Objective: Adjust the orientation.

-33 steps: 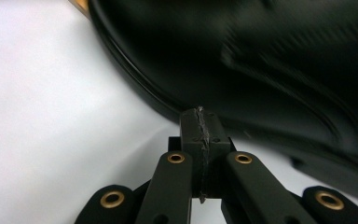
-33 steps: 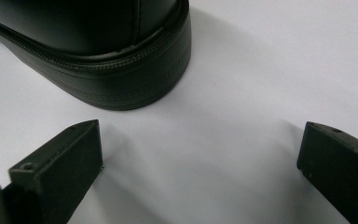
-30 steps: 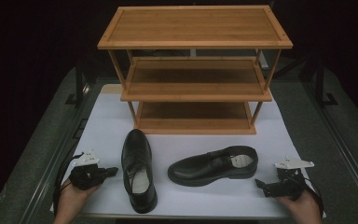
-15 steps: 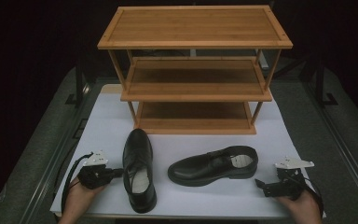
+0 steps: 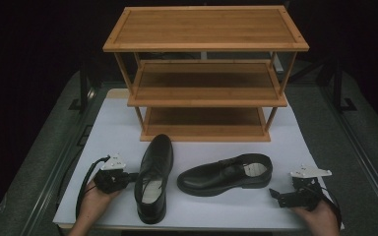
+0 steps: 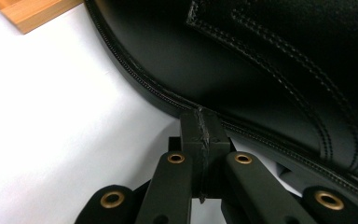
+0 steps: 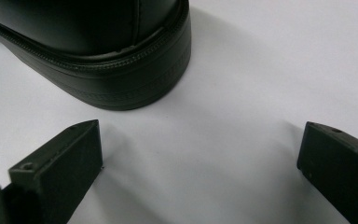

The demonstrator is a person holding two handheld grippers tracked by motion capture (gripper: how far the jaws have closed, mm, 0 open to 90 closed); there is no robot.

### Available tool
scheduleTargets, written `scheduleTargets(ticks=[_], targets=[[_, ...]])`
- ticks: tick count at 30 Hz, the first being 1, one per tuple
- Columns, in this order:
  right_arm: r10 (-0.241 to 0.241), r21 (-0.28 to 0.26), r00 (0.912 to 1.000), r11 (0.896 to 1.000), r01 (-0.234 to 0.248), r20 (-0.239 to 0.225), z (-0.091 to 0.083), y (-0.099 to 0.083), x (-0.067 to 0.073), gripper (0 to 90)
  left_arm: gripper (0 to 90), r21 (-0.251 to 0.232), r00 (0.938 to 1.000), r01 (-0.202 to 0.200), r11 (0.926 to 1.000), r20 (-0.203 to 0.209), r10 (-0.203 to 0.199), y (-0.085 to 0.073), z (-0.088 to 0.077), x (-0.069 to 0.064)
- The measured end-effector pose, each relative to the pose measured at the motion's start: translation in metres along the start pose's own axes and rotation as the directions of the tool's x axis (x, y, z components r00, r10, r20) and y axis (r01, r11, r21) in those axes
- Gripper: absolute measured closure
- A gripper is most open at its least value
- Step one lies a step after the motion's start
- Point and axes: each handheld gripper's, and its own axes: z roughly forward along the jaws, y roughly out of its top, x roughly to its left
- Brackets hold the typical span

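Left gripper (image 5: 128,176): its black jaws are pressed together with nothing between them, tips touching the welted side of the glossy black leather shoe that points toward the rack (image 5: 152,179).
Risk at left: judged from that contact, a clenched tool can only shove; a push could skid or turn this shoe on the smooth sheet instead of picking it up.
Upright shoe: stands left of centre on the white sheet covering the table (image 5: 202,209), toe near the rack's foot.
Three-tier bamboo shoe rack (image 5: 204,73): stands at the back of the sheet, all shelves bare.
Second black leather shoe, set crosswise (image 5: 226,174): sits right of centre, toe leftward, heel toward the right tool.
Right gripper (image 5: 281,195): jaws spread wide, holding nothing, aimed at that heel but apart from it.
Risk at right: the rounded heel may slip from a shallow bite.
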Motion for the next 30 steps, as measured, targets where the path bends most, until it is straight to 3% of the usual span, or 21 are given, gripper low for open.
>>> scheduleTargets(ticks=[8, 17, 25, 26, 30], targets=[[0.0, 0.0, 1.0, 1.0, 0.0, 0.0, 0.0, 0.0, 0.0, 0.0, 90.0, 0.002, 0.9996, -0.027, 0.9996, 0.01, 0.027, 0.006, 0.005, -0.008], [0.0, 0.0, 1.0, 1.0, 0.0, 0.001, 0.0, 0.0, 0.0, 0.0, 90.0, 0.006, 0.9991, -0.039, 0.9992, 0.016, 0.039, 0.003, 0.002, -0.007], [0.001, 0.001, 1.0, 1.0, -0.001, 0.0, 0.0, 0.0, 0.0, 0.0, 90.0, -0.006, 0.9999, 0.002, 1.0, -0.013, -0.002, -0.009, -0.014, 0.005], [0.002, 0.001, 1.0, 1.0, -0.002, 0.0, 0.0, 0.0, 0.0, 0.0, 87.7, -0.007, 0.9998, 0.01, 0.9999, -0.019, -0.011, -0.012, -0.016, 0.007], [0.0, 0.0, 1.0, 1.0, 0.0, 0.0, 0.0, 0.0, 0.0, 0.0, 63.3, -0.006, 0.9958, 0.045, 0.999, -0.08, -0.045, -0.022, -0.024, 0.01]])
